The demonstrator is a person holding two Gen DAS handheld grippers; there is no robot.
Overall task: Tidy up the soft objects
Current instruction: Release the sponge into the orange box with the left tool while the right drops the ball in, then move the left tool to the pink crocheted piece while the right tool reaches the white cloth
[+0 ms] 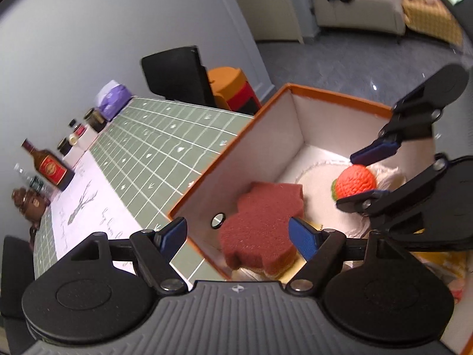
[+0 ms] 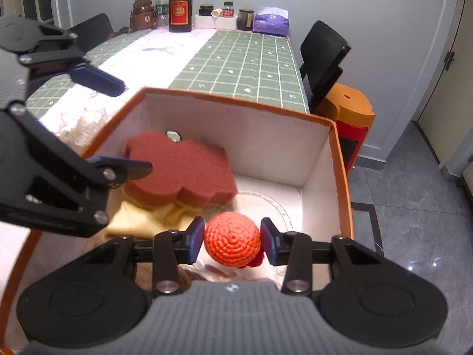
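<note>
An orange-rimmed box with white inner walls holds soft things. A dark red scalloped sponge lies on a yellow cloth inside it. My left gripper is open above the box's near wall, one finger inside by the sponge, one outside. My right gripper holds an orange crocheted ball over the box interior, its pads close against the ball's sides. A white doily lies on the box floor.
The box stands on a green checked tablecloth with a white runner. Bottles, jars and a purple tissue pack line the far table edge. A black chair and an orange-red stool stand by the table.
</note>
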